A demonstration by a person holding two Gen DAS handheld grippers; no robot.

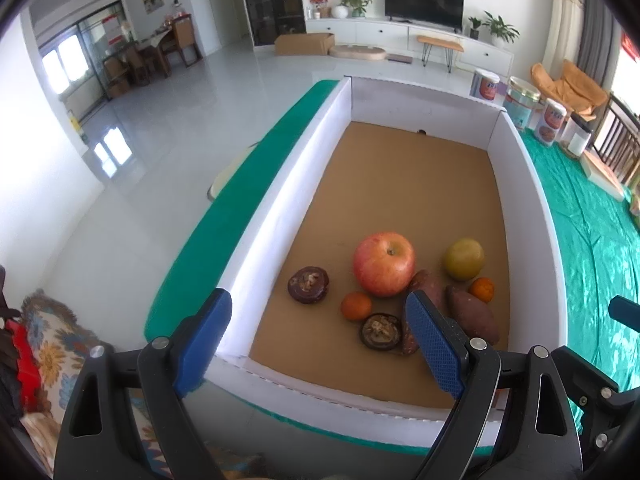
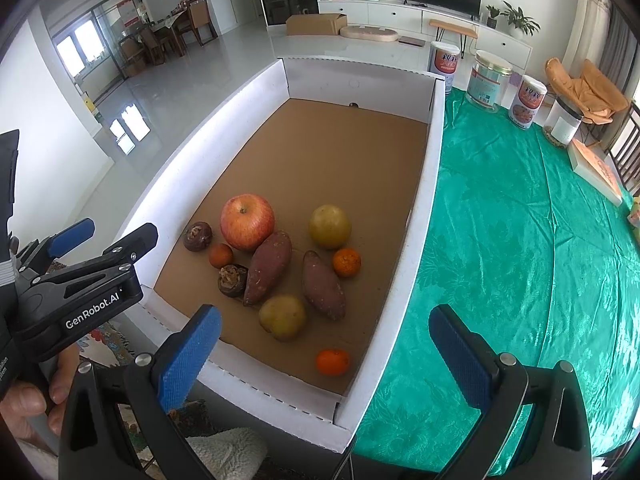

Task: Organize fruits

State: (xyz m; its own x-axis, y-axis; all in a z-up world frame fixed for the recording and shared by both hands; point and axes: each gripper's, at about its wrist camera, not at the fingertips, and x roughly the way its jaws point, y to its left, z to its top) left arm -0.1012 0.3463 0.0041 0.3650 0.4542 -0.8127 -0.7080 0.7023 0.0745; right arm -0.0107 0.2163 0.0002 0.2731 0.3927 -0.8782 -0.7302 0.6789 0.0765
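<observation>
I'm hovering at the near end of the white box (image 2: 240,92), so I'll place everything against the red apple (image 2: 247,222) and sweep left to right: my left gripper (image 1: 316,322) hangs over the near wall with its jaws wide apart and nothing between them; just left of the apple sits one dark mangosteen (image 2: 197,236), in front of the apple a small tangerine (image 2: 221,255) and a second mangosteen (image 2: 232,280); touching the apple on its right-front side lies a sweet potato (image 2: 268,268), with a yellow-green pear (image 2: 282,317) at its near tip; further right of the apple comes another sweet potato (image 2: 323,285), a second pear (image 2: 330,227) behind it, a tangerine (image 2: 347,262) beside that, and one more tangerine (image 2: 333,361) alone, well nearer me; my right gripper (image 2: 324,354) hangs past the near right corner, jaws spread, holding nothing. As I judge it, everything is inside the box in one loose mixed cluster, kinds not grouped, the far half bare cardboard; that could be a pile waiting for sorting or all the gathering the task wants, and I can't settle which from here
</observation>
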